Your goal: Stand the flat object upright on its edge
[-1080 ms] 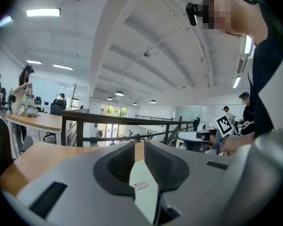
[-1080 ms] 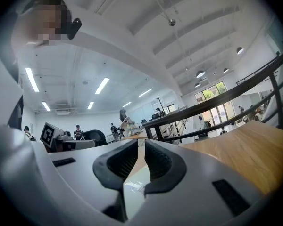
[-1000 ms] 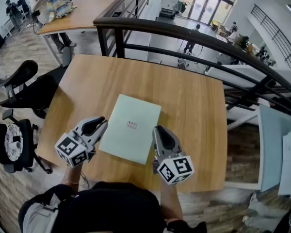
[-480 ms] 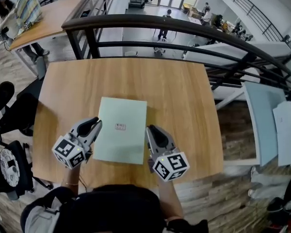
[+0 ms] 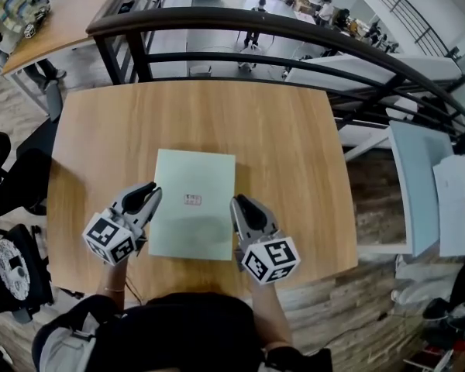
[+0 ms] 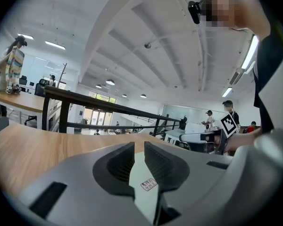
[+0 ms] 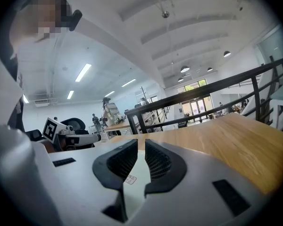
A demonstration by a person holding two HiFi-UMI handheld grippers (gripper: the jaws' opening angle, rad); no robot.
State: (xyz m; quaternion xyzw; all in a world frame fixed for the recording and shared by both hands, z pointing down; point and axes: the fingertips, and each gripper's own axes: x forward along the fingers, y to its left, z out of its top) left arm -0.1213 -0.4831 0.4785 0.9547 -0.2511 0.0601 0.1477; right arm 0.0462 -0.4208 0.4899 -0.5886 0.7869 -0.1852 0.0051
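The flat object (image 5: 195,227) is pale mint green, with a small white label (image 5: 191,200) printed in red. The table (image 5: 294,146) is warm light-brown wood grain. The left gripper (image 5: 150,190) and right gripper (image 5: 237,203) are light grey with black ribbed pads, their marker cubes (image 5: 108,239) show black-and-white squares, and the far railing (image 5: 294,41) is near black.

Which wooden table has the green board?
The near table, this side of the railing: green board lies flat on it. The far table stands beyond the railing.

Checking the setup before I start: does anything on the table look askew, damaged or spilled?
Nothing stands out. The green board lies flat and intact on the table, roughly square to its edges, and nothing is spilled.
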